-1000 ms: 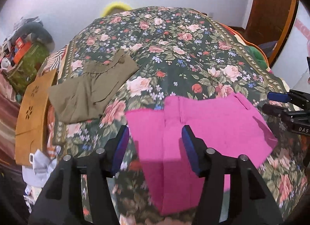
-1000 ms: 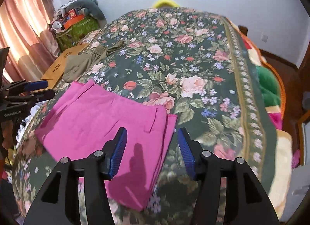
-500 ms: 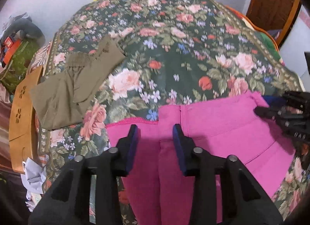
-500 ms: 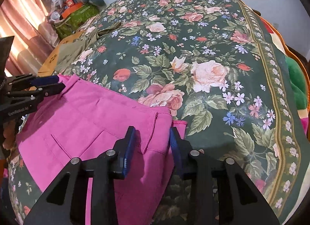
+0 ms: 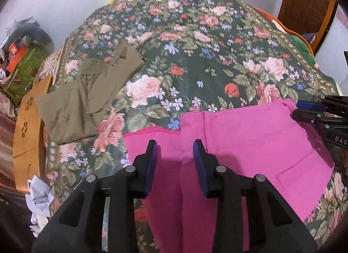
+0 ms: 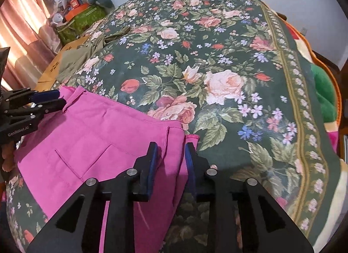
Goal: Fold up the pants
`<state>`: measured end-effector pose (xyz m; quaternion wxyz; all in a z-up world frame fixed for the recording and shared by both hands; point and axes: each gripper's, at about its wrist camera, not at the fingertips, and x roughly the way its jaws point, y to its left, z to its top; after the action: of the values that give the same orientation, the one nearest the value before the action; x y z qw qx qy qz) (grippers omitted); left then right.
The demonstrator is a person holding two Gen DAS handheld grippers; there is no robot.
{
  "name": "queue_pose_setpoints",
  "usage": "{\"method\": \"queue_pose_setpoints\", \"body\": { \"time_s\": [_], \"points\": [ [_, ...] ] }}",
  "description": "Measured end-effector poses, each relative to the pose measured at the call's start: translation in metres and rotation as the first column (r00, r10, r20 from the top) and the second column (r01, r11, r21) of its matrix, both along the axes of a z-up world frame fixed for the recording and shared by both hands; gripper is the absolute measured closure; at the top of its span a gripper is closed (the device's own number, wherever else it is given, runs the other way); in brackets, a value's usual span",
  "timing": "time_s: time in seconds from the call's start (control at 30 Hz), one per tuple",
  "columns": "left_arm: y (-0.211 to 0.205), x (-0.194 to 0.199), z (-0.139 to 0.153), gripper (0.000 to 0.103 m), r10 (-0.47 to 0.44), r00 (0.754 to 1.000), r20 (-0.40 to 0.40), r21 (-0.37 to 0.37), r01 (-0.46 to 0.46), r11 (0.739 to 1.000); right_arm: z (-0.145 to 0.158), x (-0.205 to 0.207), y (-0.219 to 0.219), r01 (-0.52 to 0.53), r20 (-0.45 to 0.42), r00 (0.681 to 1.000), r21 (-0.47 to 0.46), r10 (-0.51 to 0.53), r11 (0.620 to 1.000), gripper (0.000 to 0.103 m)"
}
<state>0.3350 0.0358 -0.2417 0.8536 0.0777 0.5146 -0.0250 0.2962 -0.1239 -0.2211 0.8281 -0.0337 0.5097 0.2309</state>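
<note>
We see the pink pants (image 5: 250, 144) lying flat on the flowered bedspread (image 5: 206, 57) of the bed, at its near edge. Our left tongs (image 5: 175, 157) hover over one waist corner, jaws apart with fabric showing between them; our right tongs (image 6: 170, 159) sit over the opposite corner, likewise apart (nothing pinched). Olive trousers (image 5: 87, 98) lie folded farther up the bedspread, well apart.

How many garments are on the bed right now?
2. The pink pants lie at the near edge of the floral bedspread, under both grippers. The olive pants lie folded near the bed's left edge. Anything beyond the frame edges is not visible.
</note>
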Motion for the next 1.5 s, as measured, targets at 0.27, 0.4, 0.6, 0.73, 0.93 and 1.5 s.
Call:
{"method": "queue_pose_setpoints", "body": {
  "time_s": [0.27, 0.4, 0.6, 0.73, 0.93, 1.5],
  "points": [
    [0.022, -0.018, 0.033, 0.047, 0.048, 0.997, 0.054, -0.104, -0.042, 0.994, 0.024, -0.019, -0.014, 0.033, 0.032, 0.999, 0.043, -0.035, 0.999, 0.046],
    [0.035, -0.027, 0.037, 0.027, 0.094, 0.994, 0.058, -0.194, -0.081, 0.978, 0.022, -0.029, -0.02, 0.049, -0.003, 0.999, 0.079, -0.048, 0.996, 0.038],
    [0.03, -0.03, 0.005, 0.027, 0.06, 0.995, -0.078, -0.245, -0.077, 0.967, 0.0, -0.037, -0.019, 0.053, -0.102, 0.994, 0.09, -0.044, 0.995, 0.038],
    [0.026, -0.032, -0.01, 0.027, 0.057, 0.991, -0.118, -0.26, -0.087, 0.962, -0.003, -0.035, -0.017, 0.043, -0.109, 0.994, 0.133, -0.028, 0.99, 0.038],
    [0.027, -0.022, -0.018, 0.026, 0.052, 0.986, -0.158, -0.286, -0.096, 0.953, -0.013, -0.024, -0.011, 0.044, -0.138, 0.99, 0.161, -0.021, 0.986, 0.039],
    [0.017, -0.021, 0.002, 0.089, 0.016, 0.997, -0.076, -0.299, -0.038, 0.953, 0.005, -0.02, 0.0, 0.017, -0.049, 0.999, 0.11, -0.011, 0.994, 0.092]
  ]
}}
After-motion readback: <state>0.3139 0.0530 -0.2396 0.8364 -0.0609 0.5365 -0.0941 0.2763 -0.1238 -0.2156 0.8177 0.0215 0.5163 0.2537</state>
